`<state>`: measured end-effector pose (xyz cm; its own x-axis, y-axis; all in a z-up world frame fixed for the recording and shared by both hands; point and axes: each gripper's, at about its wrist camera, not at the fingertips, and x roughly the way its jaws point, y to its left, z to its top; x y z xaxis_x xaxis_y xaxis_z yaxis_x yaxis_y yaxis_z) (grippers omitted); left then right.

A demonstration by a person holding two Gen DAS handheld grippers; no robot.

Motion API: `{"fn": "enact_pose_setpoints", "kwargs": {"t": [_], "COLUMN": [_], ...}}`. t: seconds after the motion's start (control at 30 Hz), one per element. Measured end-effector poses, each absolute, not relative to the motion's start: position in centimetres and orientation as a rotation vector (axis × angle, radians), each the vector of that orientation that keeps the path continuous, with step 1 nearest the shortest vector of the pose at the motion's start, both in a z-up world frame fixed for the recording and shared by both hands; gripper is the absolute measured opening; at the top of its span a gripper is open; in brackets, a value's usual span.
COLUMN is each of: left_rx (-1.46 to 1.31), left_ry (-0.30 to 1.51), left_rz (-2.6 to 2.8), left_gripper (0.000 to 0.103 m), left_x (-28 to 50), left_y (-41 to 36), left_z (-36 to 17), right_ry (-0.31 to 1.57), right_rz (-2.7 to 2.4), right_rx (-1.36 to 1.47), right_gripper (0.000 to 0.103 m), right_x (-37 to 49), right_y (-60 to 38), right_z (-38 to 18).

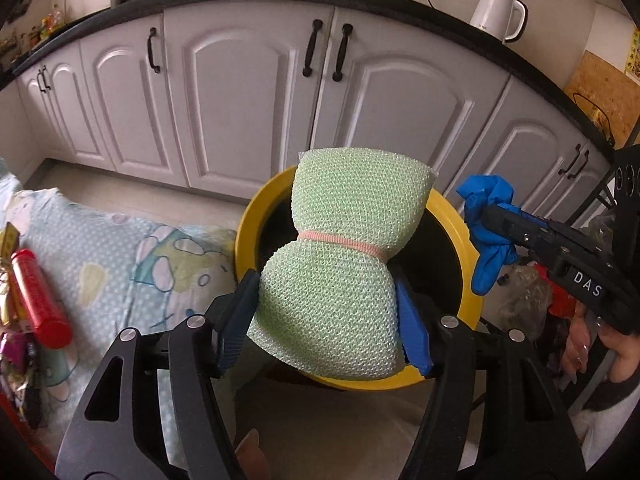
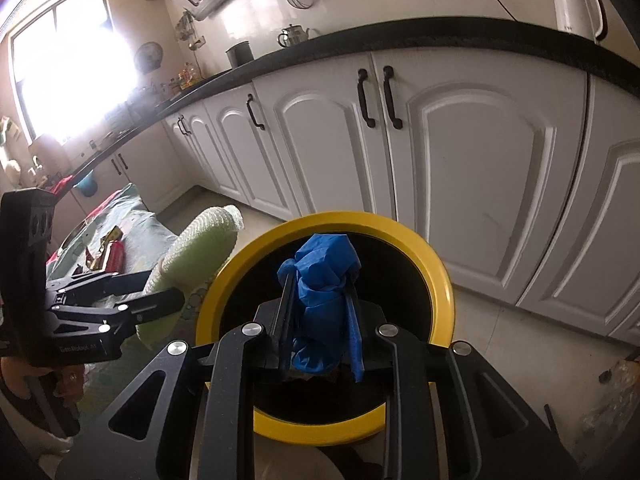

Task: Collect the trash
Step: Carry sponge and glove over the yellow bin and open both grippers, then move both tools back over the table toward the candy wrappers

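Both grippers hang over the round yellow-rimmed black bin (image 1: 460,240): left gripper (image 1: 326,312) jaws clasp the green mesh scouring pad (image 1: 340,264), right gripper (image 2: 320,312) jaws pinch the crumpled blue glove (image 2: 320,296).

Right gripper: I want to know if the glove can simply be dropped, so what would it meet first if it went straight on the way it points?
Probably the dark opening of the yellow-rimmed bin. The right gripper, shut on the blue glove, points into it; depth is unclear.

Rough knitted mesh scourer (image 1: 340,264), crumpled rubbery glove (image 2: 324,304), glossy plastic bin (image 2: 436,276)
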<state>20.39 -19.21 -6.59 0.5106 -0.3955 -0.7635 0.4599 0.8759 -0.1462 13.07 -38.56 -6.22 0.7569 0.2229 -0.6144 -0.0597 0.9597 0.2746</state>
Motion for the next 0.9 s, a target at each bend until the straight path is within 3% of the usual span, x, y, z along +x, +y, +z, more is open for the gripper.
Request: {"fn": "enact_pose_setpoints", "kwargs": {"t": [0.27, 0.37, 0.43, 0.53, 0.9], "left_rx": [0.075, 0.064, 0.055, 0.037, -0.037], "left_ry": [0.902, 0.899, 0.894, 0.885, 0.801], "left_rz": [-0.513, -0.501, -0.494, -0.478, -0.395], "left_gripper": [0.066, 0.080, 0.081, 0.091, 0.092], "left_x": [21.3, 21.4, 21.4, 21.3, 19.9], "left_y": [-19.8, -19.5, -19.1, -18.5, -15.3], "left_z": [-7.3, -7.3, -7.2, -6.9, -4.3], "right_ry": [0.681, 0.672, 0.666, 0.653, 0.584], "right_rz": [0.129, 0.115, 0.108, 0.097, 0.094], "right_rx": [0.289, 0.299, 0.303, 0.298, 0.216], "right_gripper": [0.042, 0.046, 0.049, 0.054, 0.069], "right_x": [13.2, 13.1, 13.1, 12.9, 12.0], "right_y": [-40.0, -40.5, -40.7, -40.8, -38.5], "right_z": [-6.3, -6.1, -6.0, -5.8, -3.8]}}
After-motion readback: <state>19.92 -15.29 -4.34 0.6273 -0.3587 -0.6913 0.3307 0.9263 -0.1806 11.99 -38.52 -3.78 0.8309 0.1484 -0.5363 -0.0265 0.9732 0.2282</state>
